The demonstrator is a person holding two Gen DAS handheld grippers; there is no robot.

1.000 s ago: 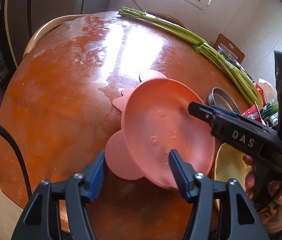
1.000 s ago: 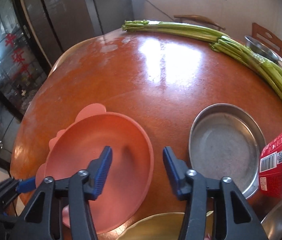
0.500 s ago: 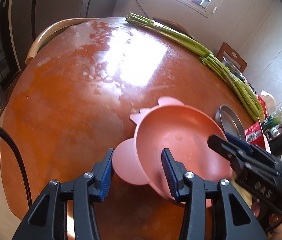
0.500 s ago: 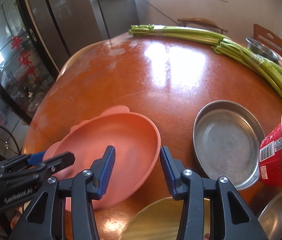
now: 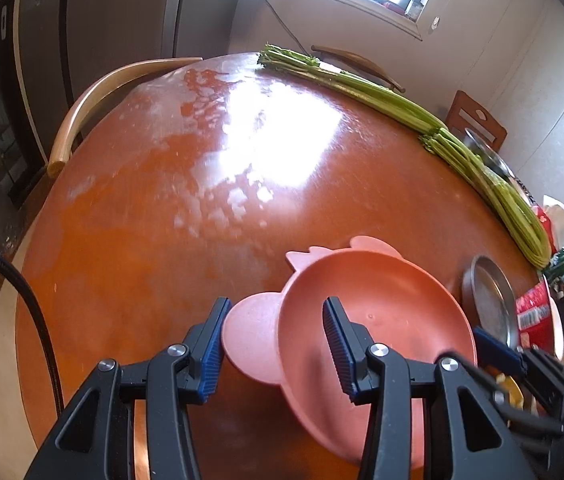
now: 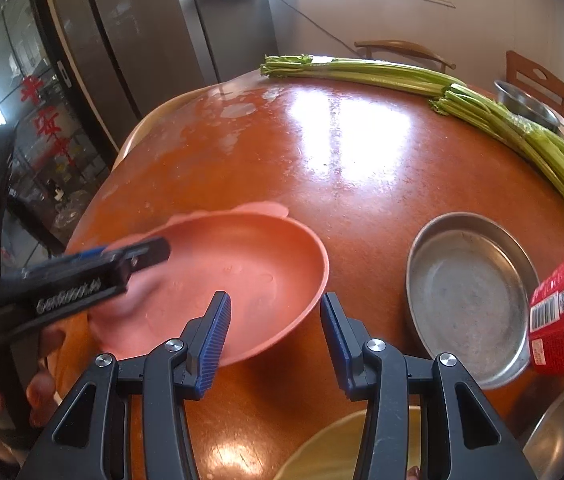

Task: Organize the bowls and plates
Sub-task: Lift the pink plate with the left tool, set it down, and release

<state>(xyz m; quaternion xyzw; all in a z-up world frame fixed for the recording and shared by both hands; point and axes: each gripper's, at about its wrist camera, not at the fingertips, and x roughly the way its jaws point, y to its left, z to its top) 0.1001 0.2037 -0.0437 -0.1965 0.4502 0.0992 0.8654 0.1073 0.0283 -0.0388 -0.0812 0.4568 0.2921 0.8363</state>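
Observation:
A pink animal-shaped plate (image 5: 393,304) with round ears lies on the orange table (image 5: 170,216). My left gripper (image 5: 276,344) is shut on its near-left rim, one pad outside by the ear and one inside the dish. In the right wrist view the pink plate (image 6: 250,264) sits tilted, its left side raised by the left gripper's fingers (image 6: 138,256). My right gripper (image 6: 274,340) hovers open over the plate's near right rim, its pads not pressing on anything. A steel pan (image 6: 469,296) lies right of the plate, and a yellow plate (image 6: 341,448) sits at the bottom edge.
A red noodle cup (image 6: 557,320) lies on its side beside the steel pan, with a steel bowl (image 6: 561,436) below it. Long celery stalks (image 6: 481,108) run along the table's far right edge, another steel bowl (image 6: 525,104) behind them. Chairs stand around the table.
The left jaws closed on the pink plate's rim by the ear, then the left gripper drew back. The plate's left side has tilted up. The right gripper has hardly moved.

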